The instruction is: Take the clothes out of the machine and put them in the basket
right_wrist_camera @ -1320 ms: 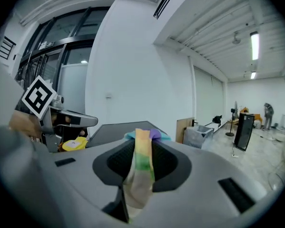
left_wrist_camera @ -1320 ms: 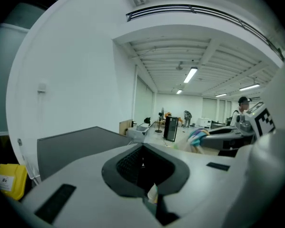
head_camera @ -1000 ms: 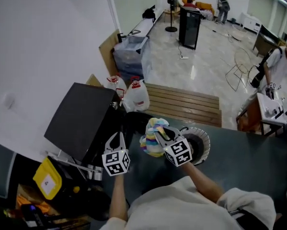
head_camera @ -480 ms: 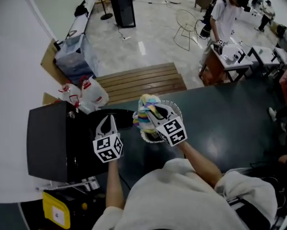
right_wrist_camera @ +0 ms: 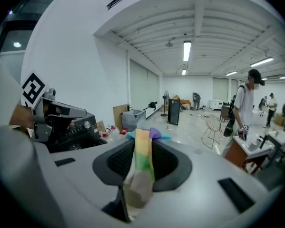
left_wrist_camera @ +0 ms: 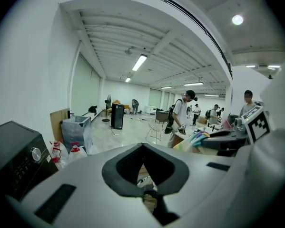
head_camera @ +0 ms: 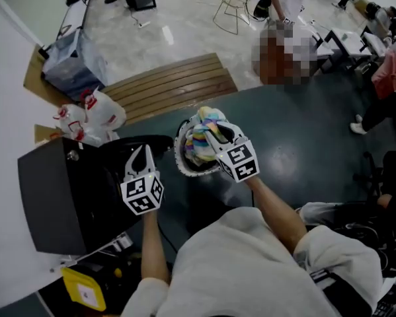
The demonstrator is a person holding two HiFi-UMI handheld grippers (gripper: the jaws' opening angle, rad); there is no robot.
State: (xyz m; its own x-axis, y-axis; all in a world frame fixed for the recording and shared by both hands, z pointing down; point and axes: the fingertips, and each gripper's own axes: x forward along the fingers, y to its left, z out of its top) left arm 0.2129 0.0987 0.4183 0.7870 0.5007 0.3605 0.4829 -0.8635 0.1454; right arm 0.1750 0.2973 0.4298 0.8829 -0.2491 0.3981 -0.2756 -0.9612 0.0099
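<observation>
My right gripper [head_camera: 213, 132] is shut on a bunched cloth with pastel rainbow stripes [head_camera: 201, 137] and holds it over the round white basket [head_camera: 179, 158] on the dark floor. In the right gripper view, the striped cloth [right_wrist_camera: 143, 164] hangs pinched between the jaws of the right gripper [right_wrist_camera: 136, 186]. My left gripper [head_camera: 143, 152] hangs beside the basket, in front of the black machine [head_camera: 59, 197]; its fingers meet at the tips with nothing in them. The left gripper [left_wrist_camera: 149, 194] shows no cloth in its own view. The machine's inside is hidden.
Two white jugs with red caps [head_camera: 92, 114] stand behind the machine. A slatted wooden platform [head_camera: 164, 88] lies beyond the basket. A plastic-wrapped bin [head_camera: 72, 58] is at the wall. People stand by tables [head_camera: 330, 41] at the upper right. A yellow item [head_camera: 85, 289] lies lower left.
Both grippers have swung away from the machine's front. The right one has carried the striped cloth from beside the basket to over it. The left gripper followed, staying shut.
</observation>
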